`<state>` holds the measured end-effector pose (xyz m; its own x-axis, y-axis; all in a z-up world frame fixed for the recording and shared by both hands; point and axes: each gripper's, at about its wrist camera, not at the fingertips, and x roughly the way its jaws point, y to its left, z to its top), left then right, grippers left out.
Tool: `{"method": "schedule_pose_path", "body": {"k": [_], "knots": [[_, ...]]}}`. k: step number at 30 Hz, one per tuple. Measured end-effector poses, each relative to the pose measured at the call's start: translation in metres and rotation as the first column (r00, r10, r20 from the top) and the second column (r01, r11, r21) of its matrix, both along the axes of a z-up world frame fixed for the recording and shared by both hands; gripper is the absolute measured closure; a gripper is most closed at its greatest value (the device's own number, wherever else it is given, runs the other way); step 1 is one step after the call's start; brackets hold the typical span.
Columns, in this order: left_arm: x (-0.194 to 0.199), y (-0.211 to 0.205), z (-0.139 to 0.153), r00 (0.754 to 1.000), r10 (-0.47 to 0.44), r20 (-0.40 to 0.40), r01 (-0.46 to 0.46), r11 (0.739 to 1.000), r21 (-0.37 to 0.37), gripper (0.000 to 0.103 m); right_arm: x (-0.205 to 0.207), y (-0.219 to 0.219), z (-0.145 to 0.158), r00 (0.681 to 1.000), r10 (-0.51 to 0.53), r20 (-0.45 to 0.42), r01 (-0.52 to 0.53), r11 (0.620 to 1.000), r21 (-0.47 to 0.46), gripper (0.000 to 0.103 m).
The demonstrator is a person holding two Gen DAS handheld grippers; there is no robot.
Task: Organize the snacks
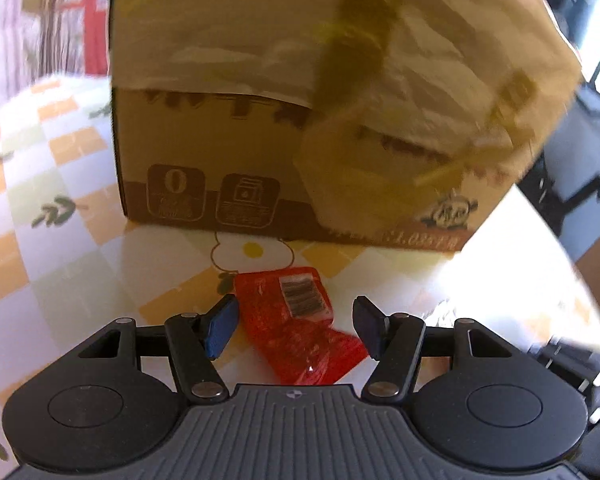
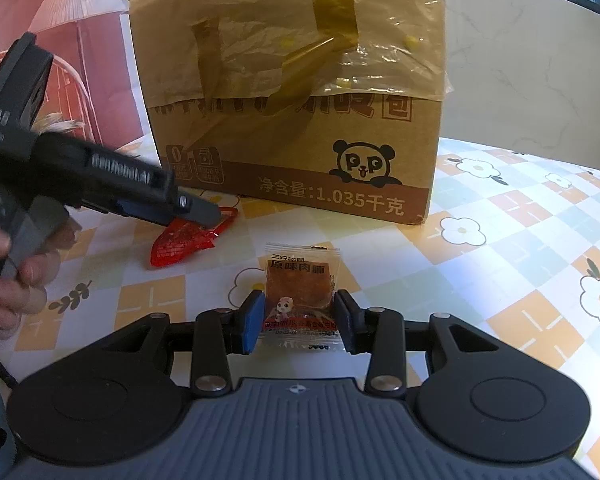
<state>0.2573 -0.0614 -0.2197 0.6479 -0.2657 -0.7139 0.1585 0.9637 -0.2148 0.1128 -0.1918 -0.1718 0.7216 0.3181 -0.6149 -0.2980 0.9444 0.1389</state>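
Observation:
A red snack packet [image 1: 300,332] lies flat on the tablecloth between the blue pads of my left gripper [image 1: 294,314]. Its jaws stand open, with a gap on the right side. In the right wrist view the same gripper [image 2: 210,216] reaches in from the left, tips over the red packet [image 2: 184,242], held by a person's hand [image 2: 16,280]. My right gripper [image 2: 300,316] is shut on a clear packet of brown jerky [image 2: 302,280], pads pressing its two side edges. Behind both stands a cardboard box [image 1: 220,148] [image 2: 300,156] lined with a yellowish plastic bag [image 2: 332,20].
The table carries a checked orange-and-white cloth with flowers [image 2: 520,240]. The box's bag liner is taped with brown tape [image 2: 334,12] and hangs over the front wall. The table's right edge [image 1: 548,248] drops off to a dark floor with chair legs.

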Motion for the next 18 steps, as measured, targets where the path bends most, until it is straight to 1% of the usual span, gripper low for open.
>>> {"method": "schedule_pose_path", "body": {"k": [3,7,11,13,14,16,17,18], "knots": [[-0.015,-0.014,-0.002,0.999,-0.020,0.037,0.016,0.996,0.089,0.035,0.000,0.000,0.000,1.000,0.000,0.000,0.000,1.000,-0.001,0.063],[-0.015,-0.027,-0.003,0.999,-0.017,0.040,0.010,0.988,0.155,0.032,0.000,0.000,0.000,1.000,0.000,0.000,0.000,1.000,-0.001,0.063],[-0.019,-0.021,-0.001,0.999,-0.023,0.029,0.018,0.988,0.153,0.033,0.000,0.000,0.000,1.000,0.000,0.000,0.000,1.000,0.000,0.063],[-0.020,-0.016,-0.005,0.999,-0.029,0.038,0.023,0.987,0.156,0.034,0.000,-0.001,0.000,1.000,-0.001,0.000,0.001,1.000,0.003,0.063],[-0.022,-0.015,-0.005,0.998,-0.033,0.044,0.025,0.986,0.164,0.037,0.000,-0.001,0.000,1.000,-0.001,-0.001,0.001,1.000,0.004,0.063],[-0.024,-0.016,-0.006,0.997,-0.040,0.060,0.027,0.979,0.201,0.050,0.000,-0.001,0.000,1.000,-0.001,0.000,0.001,1.000,0.003,0.063],[-0.024,-0.016,-0.007,0.997,-0.051,0.065,0.037,0.978,0.205,0.051,0.000,-0.001,0.000,1.000,-0.001,0.000,0.001,1.000,0.003,0.063],[-0.024,-0.015,-0.006,0.996,-0.055,0.067,0.041,0.981,0.192,0.052,0.000,-0.001,0.000,1.000,0.000,0.000,0.000,1.000,0.003,0.063]]}}
